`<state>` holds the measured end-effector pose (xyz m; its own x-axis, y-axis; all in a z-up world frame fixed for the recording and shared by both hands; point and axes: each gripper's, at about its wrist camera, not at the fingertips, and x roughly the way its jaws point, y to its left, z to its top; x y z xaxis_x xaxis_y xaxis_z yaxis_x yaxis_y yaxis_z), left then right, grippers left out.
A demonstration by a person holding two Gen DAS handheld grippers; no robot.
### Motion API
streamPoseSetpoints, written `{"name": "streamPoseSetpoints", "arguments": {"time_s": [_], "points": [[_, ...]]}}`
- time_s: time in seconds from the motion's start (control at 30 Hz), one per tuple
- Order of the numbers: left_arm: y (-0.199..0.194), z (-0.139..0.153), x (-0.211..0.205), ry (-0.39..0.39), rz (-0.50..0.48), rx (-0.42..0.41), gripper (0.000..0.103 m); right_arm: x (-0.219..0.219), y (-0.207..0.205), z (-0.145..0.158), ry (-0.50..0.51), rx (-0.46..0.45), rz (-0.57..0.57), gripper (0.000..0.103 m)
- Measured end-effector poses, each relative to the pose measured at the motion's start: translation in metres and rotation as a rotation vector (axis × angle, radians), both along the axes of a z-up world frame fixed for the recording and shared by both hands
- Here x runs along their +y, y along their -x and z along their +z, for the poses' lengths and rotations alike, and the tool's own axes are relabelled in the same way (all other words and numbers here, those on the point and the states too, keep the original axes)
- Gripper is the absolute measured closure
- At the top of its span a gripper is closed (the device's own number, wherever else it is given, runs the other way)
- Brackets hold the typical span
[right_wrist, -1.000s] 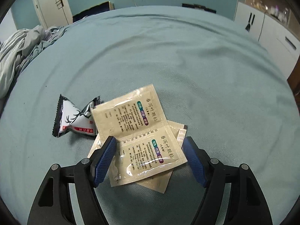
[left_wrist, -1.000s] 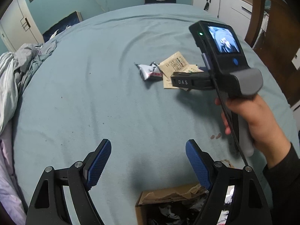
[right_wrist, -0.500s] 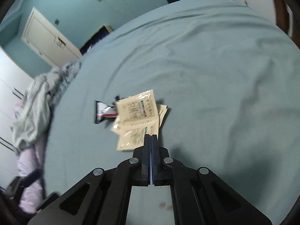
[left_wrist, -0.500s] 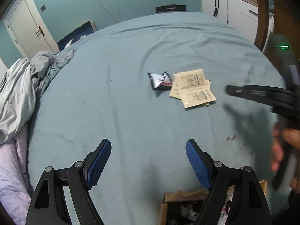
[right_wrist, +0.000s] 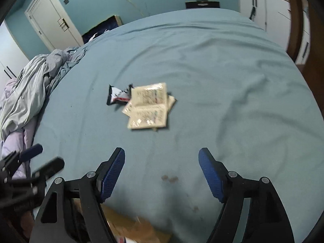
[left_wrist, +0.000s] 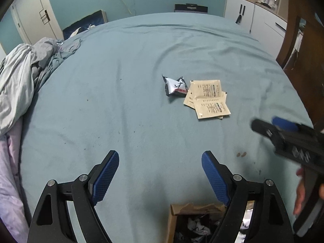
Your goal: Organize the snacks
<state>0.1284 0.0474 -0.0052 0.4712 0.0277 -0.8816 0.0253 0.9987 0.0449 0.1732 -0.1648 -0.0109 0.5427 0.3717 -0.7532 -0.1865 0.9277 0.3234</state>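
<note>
Snacks not sorted yet imo. Beige sachets [left_wrist: 208, 99] plus black-white snack pack [left_wrist: 175, 85] touching, mid bed [left_wrist: 121, 111]. Cardboard box [left_wrist: 194, 212] at near edge. Left gripper [left_wrist: 160, 178] and right gripper [right_wrist: 162, 174] both spread wide, holding nothing, well short of pile.

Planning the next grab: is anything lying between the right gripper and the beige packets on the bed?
Nothing visible. Only bare sheet with a few small stains lies between the open right gripper and the beige packets; the black-and-white snack sits at their left.
</note>
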Motion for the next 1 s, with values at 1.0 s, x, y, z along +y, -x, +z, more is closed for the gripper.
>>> {"name": "streamPoseSetpoints", "arguments": {"time_s": [1.0], "points": [[-0.018, -0.01, 0.038, 0.143, 0.136, 0.039, 0.018, 0.091, -0.133, -0.061, 0.258, 0.124, 0.068, 0.04]]}}
